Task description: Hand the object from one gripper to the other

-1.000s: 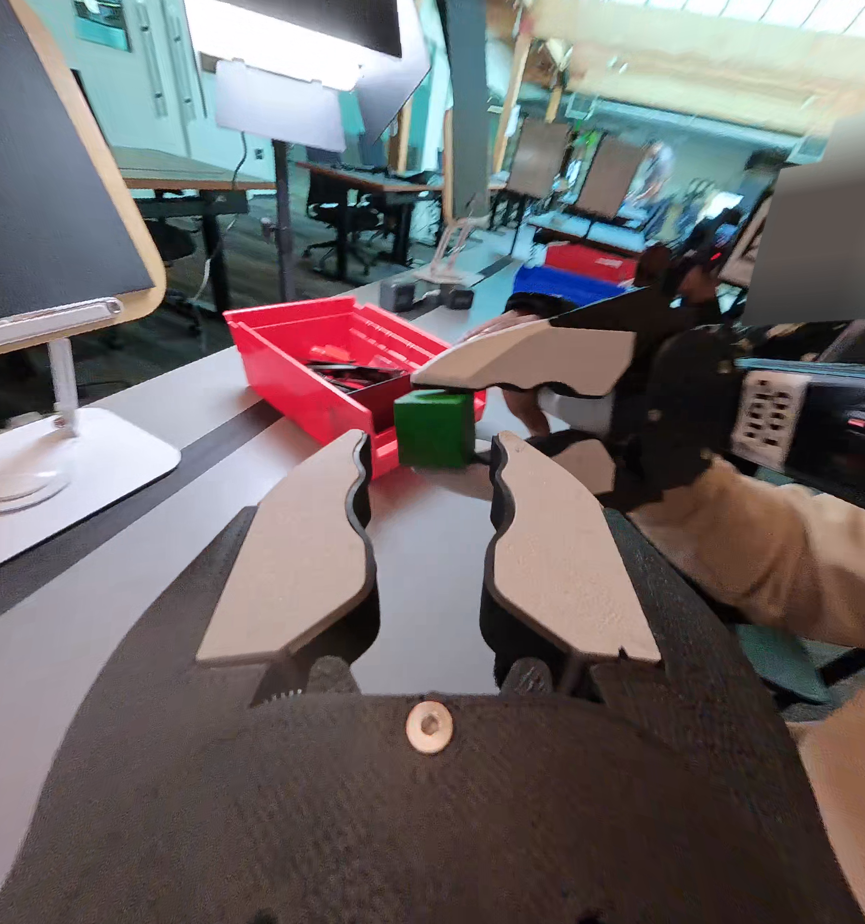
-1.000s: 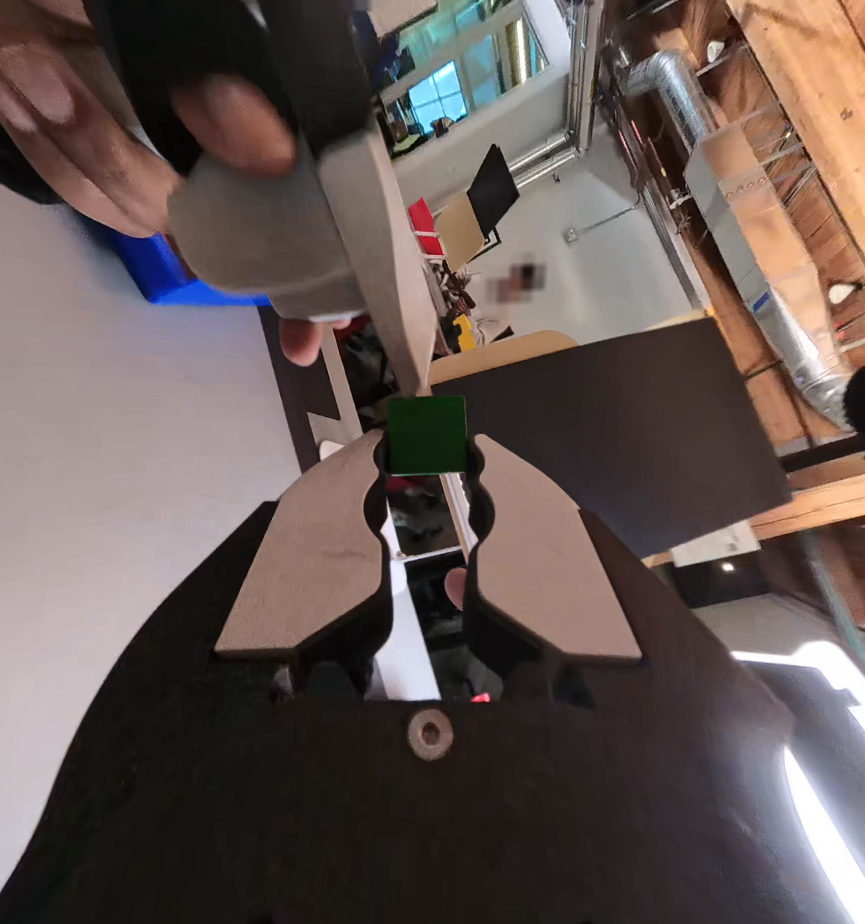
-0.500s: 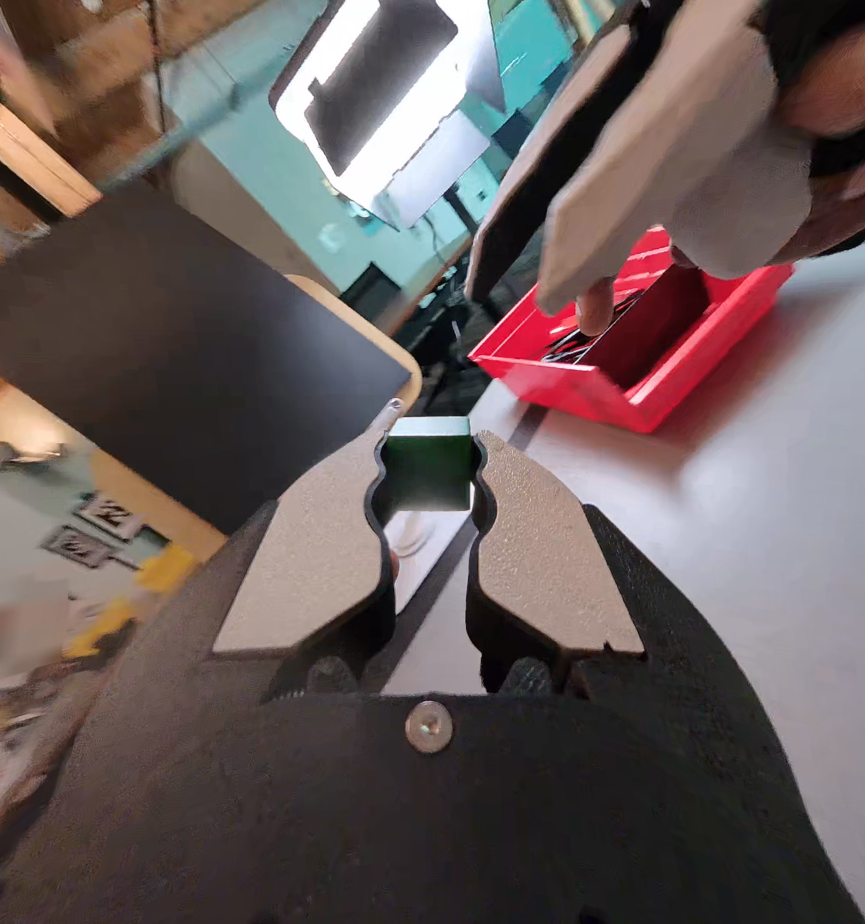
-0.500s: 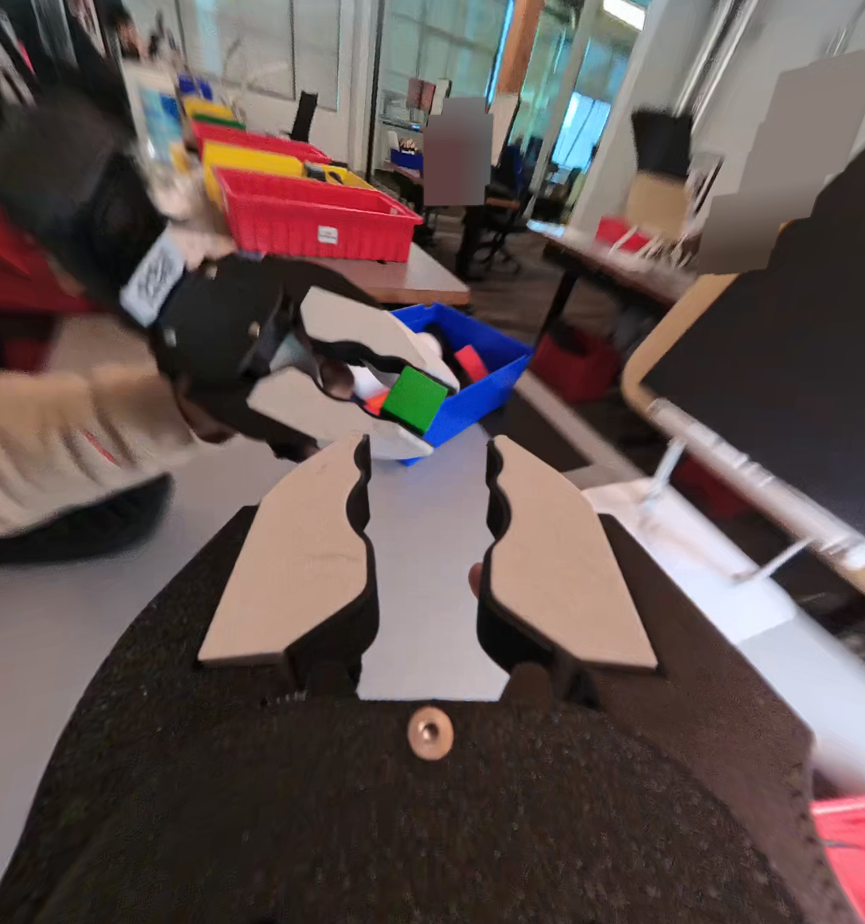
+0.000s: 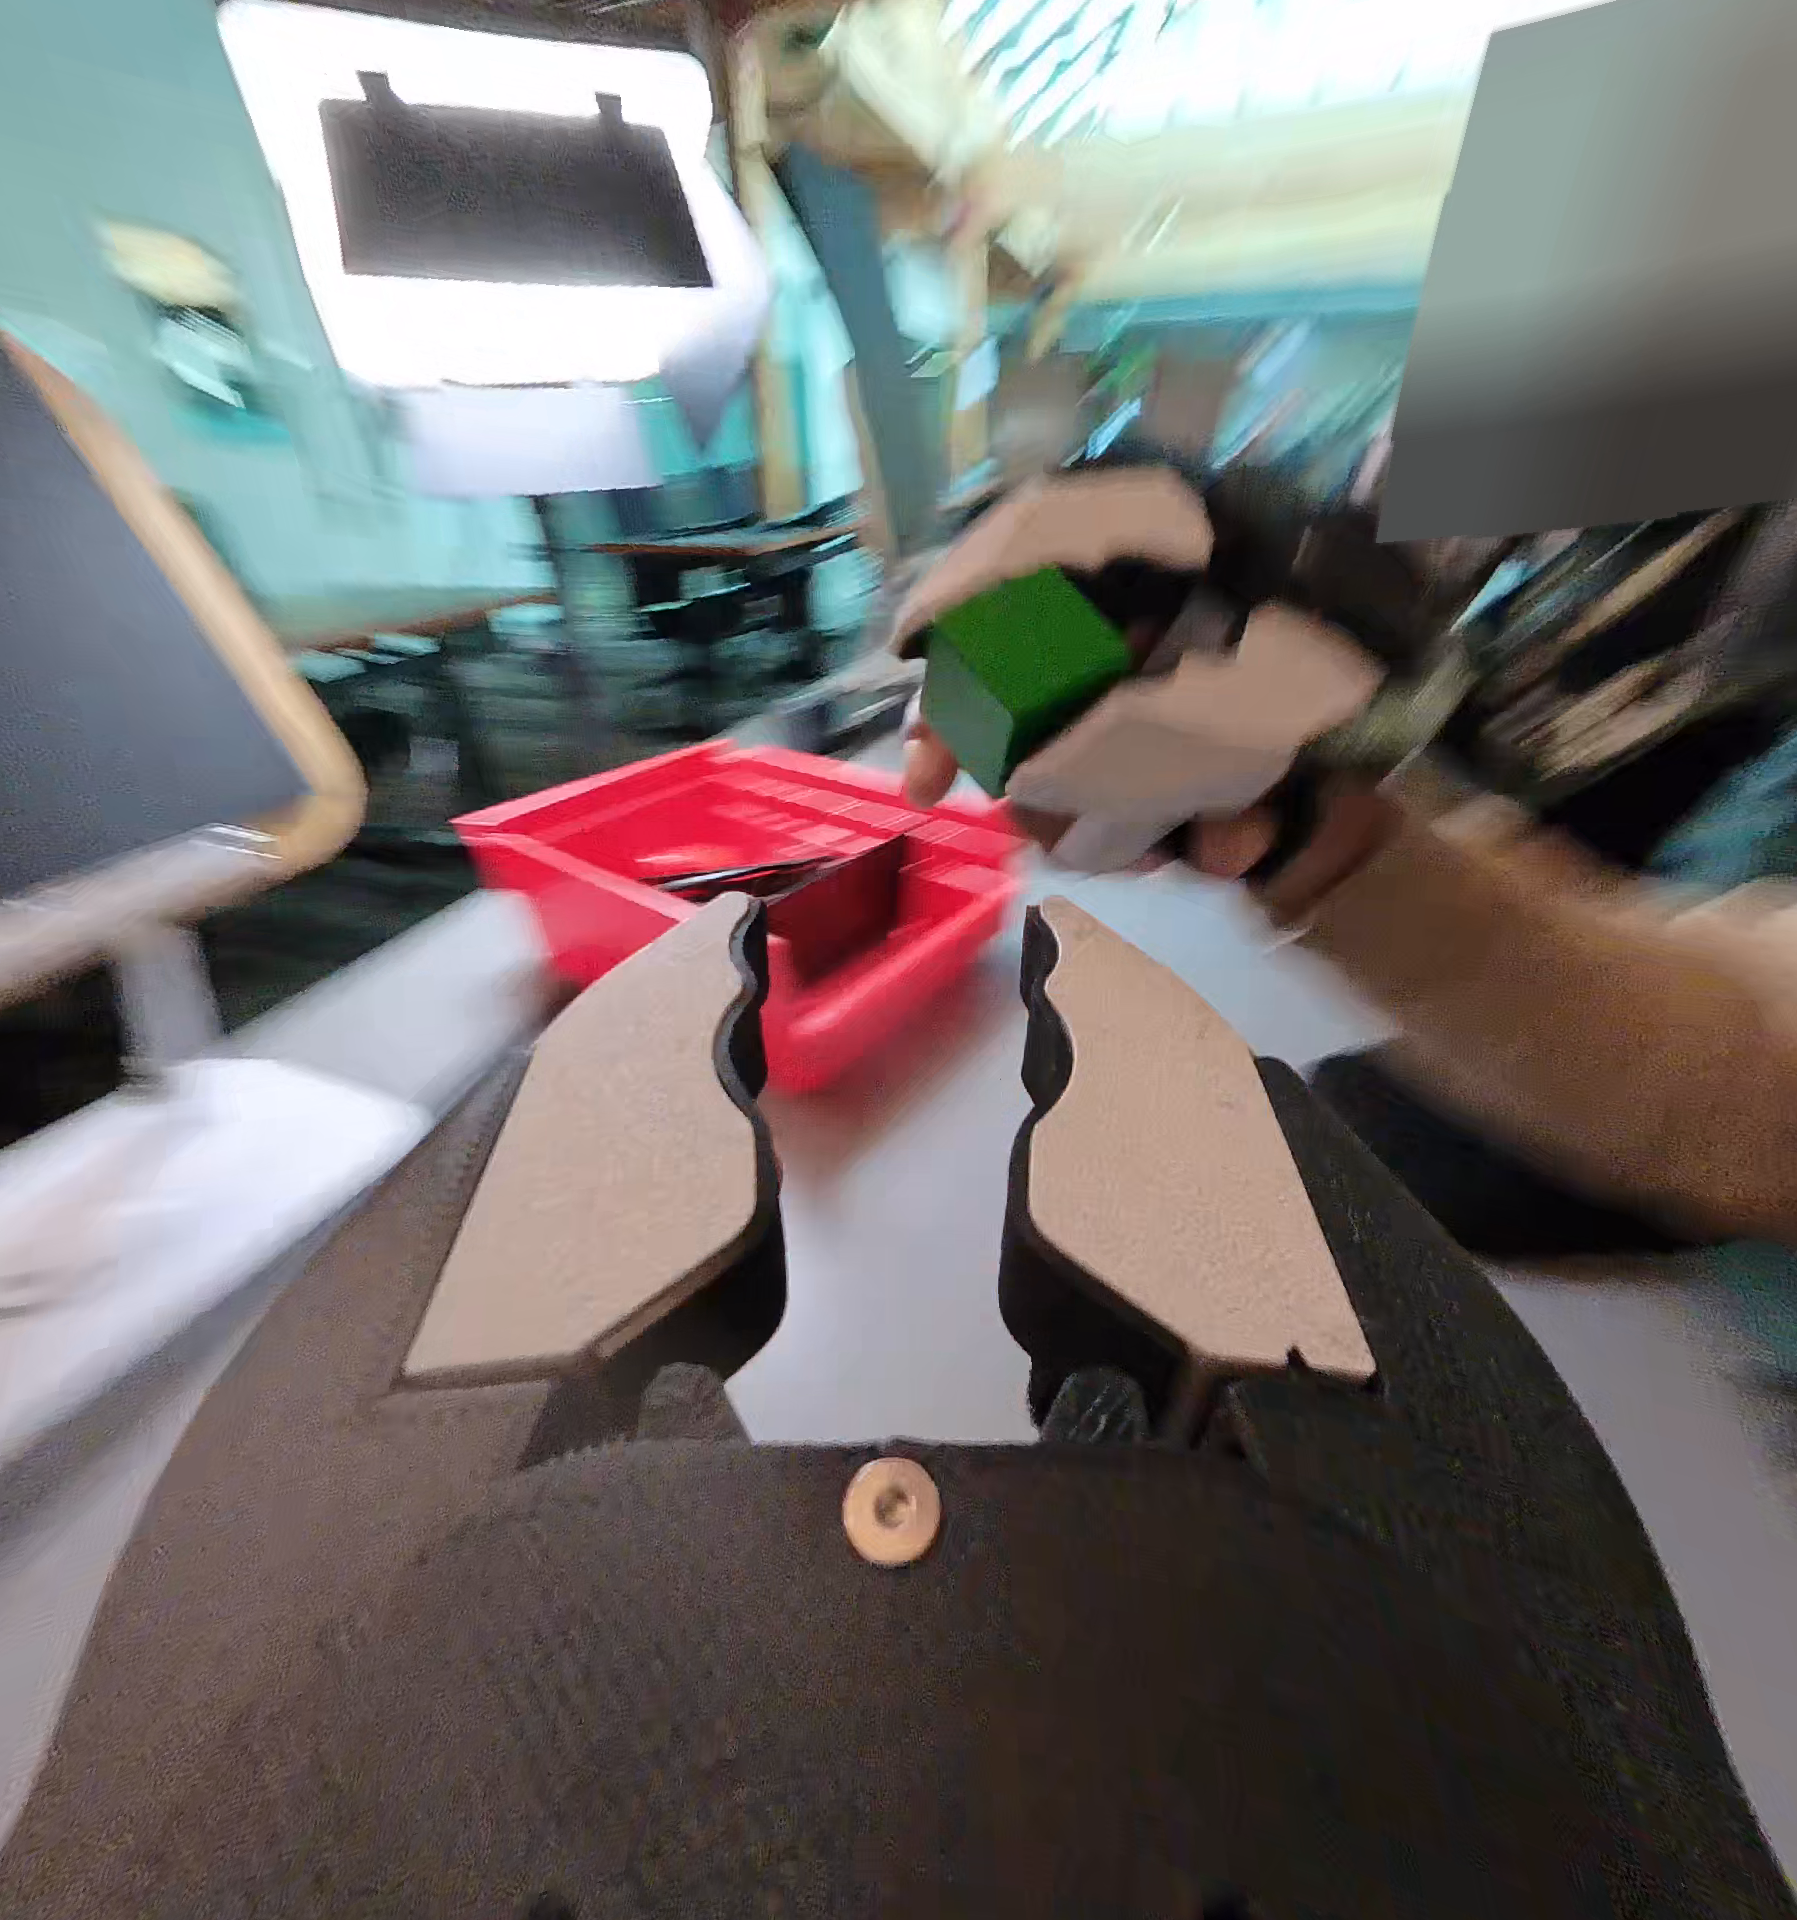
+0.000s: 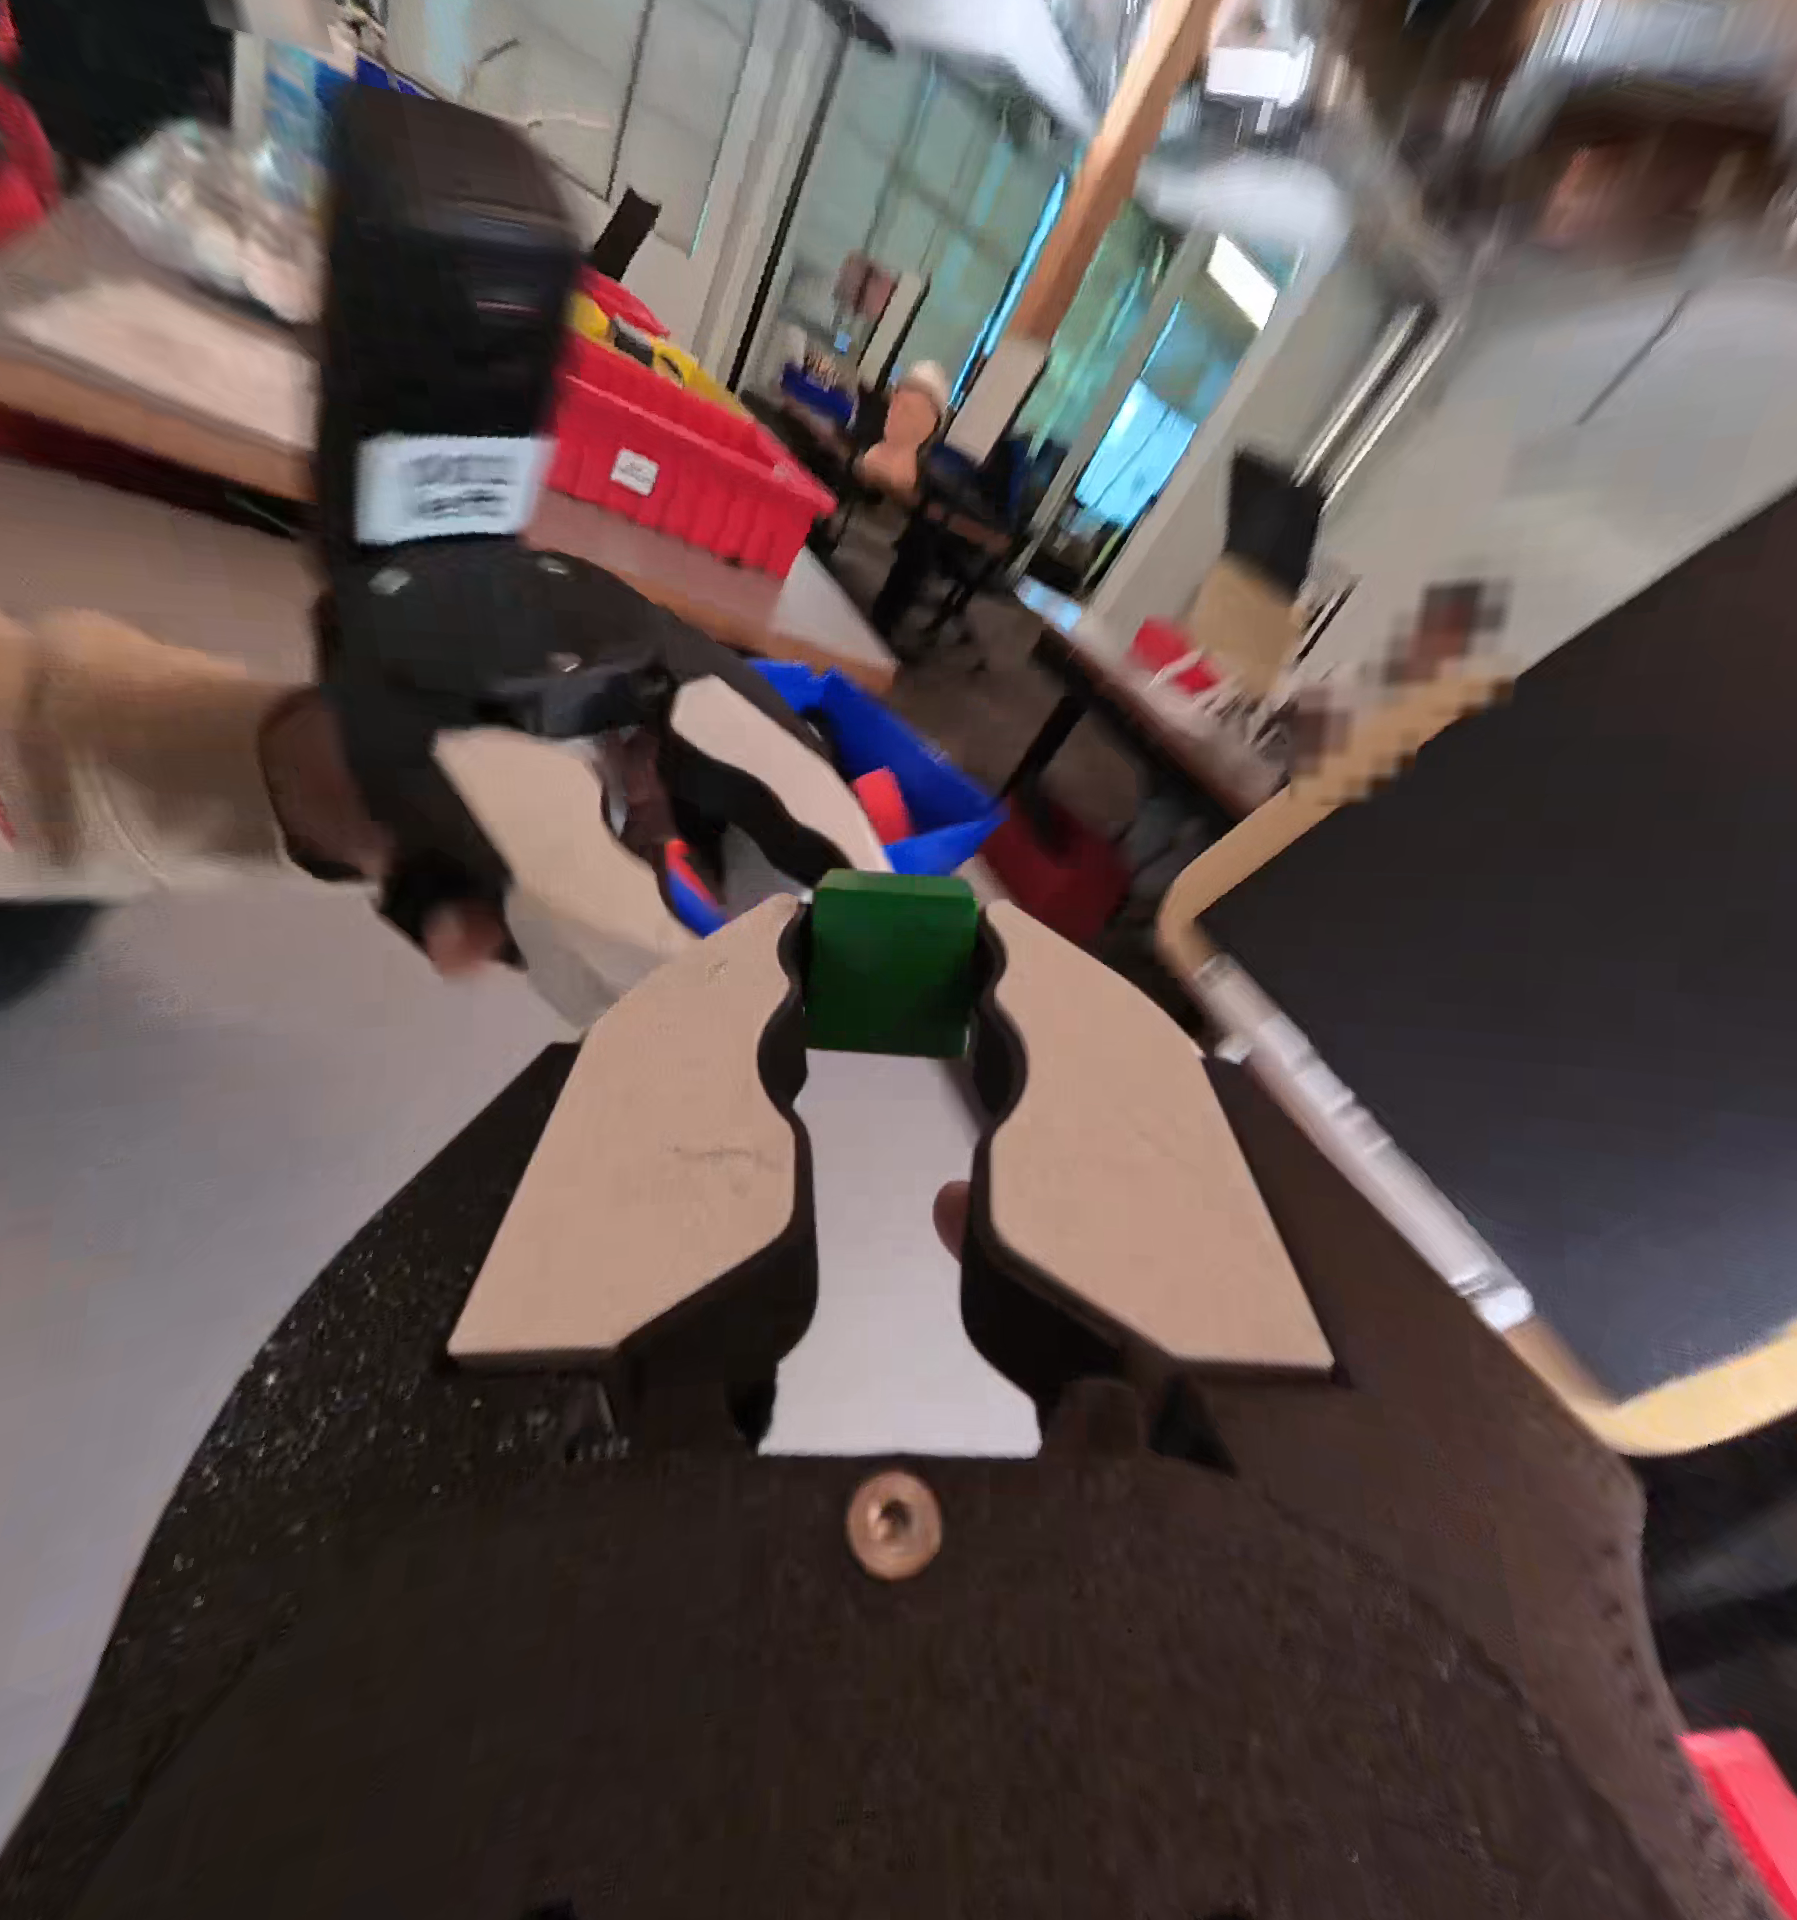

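Green block (image 6: 891,971) clamped between fingers of right tool (image 6: 889,961), held above tabletop (image 6: 146,1143). Left tool (image 5: 894,925) spread apart, empty, just beside. Transfer judged done, apparently; frames blurred. Only placing possibly left, near red bin (image 5: 582,883).

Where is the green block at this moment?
The green block is clamped between the right gripper fingertips, above the grey table; the open left gripper is empty.
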Tool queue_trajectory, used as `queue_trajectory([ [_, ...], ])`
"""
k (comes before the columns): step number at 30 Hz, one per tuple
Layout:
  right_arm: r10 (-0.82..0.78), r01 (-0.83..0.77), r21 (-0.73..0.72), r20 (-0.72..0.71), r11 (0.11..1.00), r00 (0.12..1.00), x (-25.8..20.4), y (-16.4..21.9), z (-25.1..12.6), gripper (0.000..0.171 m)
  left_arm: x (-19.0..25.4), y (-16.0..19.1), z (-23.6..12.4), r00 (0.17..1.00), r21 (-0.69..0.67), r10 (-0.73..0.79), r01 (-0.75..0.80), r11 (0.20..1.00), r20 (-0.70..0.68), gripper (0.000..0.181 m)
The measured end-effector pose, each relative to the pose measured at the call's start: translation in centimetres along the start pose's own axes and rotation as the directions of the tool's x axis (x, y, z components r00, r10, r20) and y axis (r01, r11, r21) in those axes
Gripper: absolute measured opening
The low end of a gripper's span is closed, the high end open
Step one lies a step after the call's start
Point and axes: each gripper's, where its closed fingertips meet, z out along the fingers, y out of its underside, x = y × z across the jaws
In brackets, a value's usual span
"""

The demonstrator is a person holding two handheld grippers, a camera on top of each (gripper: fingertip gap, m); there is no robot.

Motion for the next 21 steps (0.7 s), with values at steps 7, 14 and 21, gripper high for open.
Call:
queue_trajectory([
  [7, -0.556, 0.569, 0.095, -0.131, 0.817, 0.821, -3.3, -1.8, 0.3, 0.028, 3.2, -3.8, -2.3, 0.571, -0.034, -0.573, 0.690, 0.723, -0.588, 0.046],
  [14, -0.498, 0.501, 0.121, -0.056, 0.857, 0.865, -5.3, -2.4, 1.2, 0.029, 4.5, -4.2, -2.8, 0.634, -0.057, -0.496, 0.582, 0.811, -0.593, 0.029],
  [21, 0.350, -0.354, 0.035, 0.091, 0.935, 0.933, -0.4, -1.5, 0.3, 0.040, -2.3, -3.8, -3.2, 0.996, 0.109, 0.018, -0.028, 0.994, 0.091, 0.029],
])
